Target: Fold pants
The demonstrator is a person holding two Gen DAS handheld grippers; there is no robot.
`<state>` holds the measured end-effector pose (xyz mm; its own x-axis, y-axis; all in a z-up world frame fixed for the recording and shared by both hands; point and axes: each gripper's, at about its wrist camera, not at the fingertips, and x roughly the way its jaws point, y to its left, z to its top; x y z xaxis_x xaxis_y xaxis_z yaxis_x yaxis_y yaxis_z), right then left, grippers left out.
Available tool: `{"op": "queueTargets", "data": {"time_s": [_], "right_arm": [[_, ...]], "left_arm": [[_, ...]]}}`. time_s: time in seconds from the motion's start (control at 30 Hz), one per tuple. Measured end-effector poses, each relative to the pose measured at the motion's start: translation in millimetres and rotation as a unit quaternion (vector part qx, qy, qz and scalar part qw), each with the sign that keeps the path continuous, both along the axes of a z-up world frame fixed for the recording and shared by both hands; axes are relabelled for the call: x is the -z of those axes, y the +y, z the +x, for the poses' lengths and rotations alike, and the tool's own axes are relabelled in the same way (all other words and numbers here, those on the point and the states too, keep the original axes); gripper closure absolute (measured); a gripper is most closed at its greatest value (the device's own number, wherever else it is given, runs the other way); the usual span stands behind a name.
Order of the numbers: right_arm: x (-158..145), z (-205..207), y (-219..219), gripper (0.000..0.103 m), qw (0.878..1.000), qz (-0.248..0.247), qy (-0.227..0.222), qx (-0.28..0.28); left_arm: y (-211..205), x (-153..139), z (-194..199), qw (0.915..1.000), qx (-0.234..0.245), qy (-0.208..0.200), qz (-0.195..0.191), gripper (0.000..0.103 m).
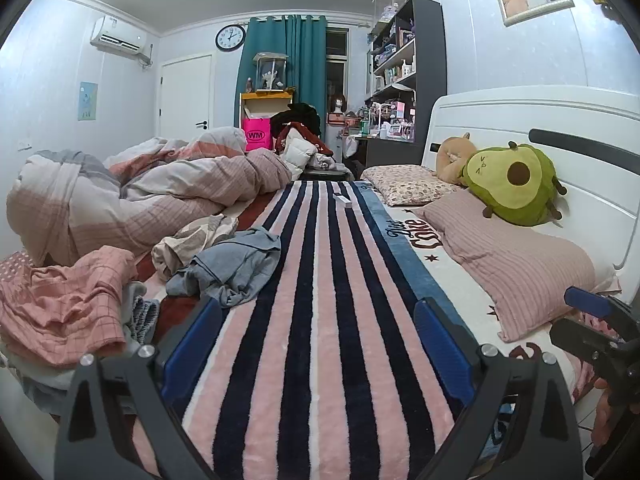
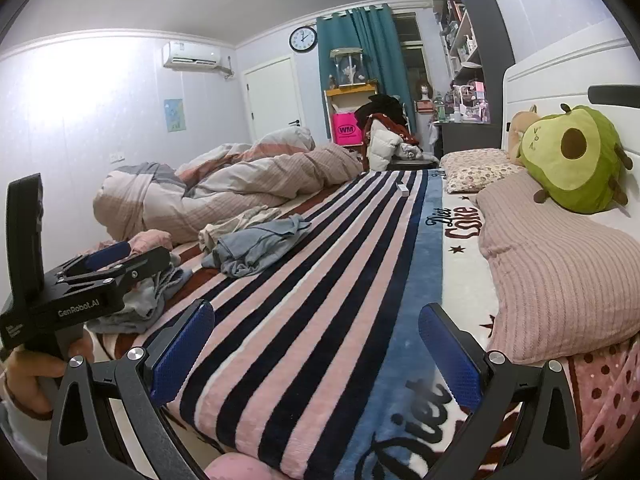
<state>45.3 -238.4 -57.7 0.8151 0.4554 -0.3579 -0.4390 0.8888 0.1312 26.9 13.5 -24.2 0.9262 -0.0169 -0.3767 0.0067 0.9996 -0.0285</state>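
Note:
A crumpled grey-blue garment (image 1: pixel 234 266), which looks like the pants, lies on the striped blanket (image 1: pixel 320 280) to the left; it also shows in the right wrist view (image 2: pixel 260 246). A beige garment (image 1: pixel 192 240) lies just behind it and a pink checked garment (image 1: pixel 64 308) sits at the near left on a clothes pile. My left gripper (image 1: pixel 316 344) is open and empty, low over the blanket near the bed's front edge. My right gripper (image 2: pixel 316 344) is open and empty over the blanket's blue border, to the right of the left gripper (image 2: pixel 116 258).
A bunched pink and grey duvet (image 1: pixel 140 188) fills the bed's far left. Two pillows (image 1: pixel 508 264) and an avocado plush (image 1: pixel 516 184) lie along the white headboard (image 1: pixel 560 120) on the right. A small white box (image 1: pixel 343 200) rests far up the blanket.

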Motion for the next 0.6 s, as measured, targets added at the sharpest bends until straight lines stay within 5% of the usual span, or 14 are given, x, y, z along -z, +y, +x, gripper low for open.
{"op": "queueTargets", "data": {"time_s": [0.6], "right_arm": [[-0.6, -0.1, 1.0, 0.001, 1.0, 0.001, 0.001, -0.001]], "left_arm": [[-2.3, 1.3, 0.6, 1.0, 0.001, 0.001, -0.005, 0.007]]}}
